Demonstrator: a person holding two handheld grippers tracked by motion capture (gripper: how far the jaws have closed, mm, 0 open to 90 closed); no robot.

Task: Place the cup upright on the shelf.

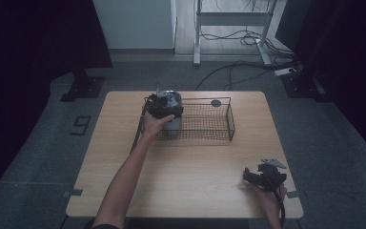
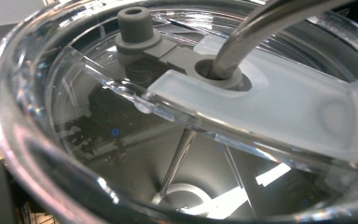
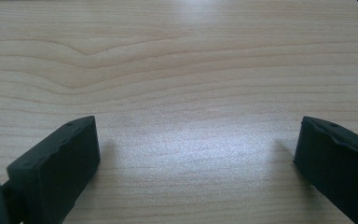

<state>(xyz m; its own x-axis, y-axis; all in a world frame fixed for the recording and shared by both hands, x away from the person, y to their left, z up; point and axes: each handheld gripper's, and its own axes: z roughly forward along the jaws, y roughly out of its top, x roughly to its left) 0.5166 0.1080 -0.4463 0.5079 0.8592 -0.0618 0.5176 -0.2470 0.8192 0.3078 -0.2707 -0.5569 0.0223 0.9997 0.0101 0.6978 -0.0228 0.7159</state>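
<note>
The left arm [image 1: 124, 181] stretches forward across the table, its hand [image 1: 153, 125] wrapped around the back of the left gripper [image 1: 164, 106], which is held at arm's length; whether its jaws are closed cannot be told. The right hand [image 1: 269, 193] stays close to the body, low and to the right, holding the right gripper [image 3: 196, 163] with its two black jaws spread wide apart, nothing between them.

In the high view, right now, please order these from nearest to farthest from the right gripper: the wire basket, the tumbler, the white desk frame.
1. Wire basket: mid-table, up and left of the right gripper.
2. Tumbler: at the basket's left end, by the left gripper.
3. White desk frame: on the floor beyond the table.
</note>
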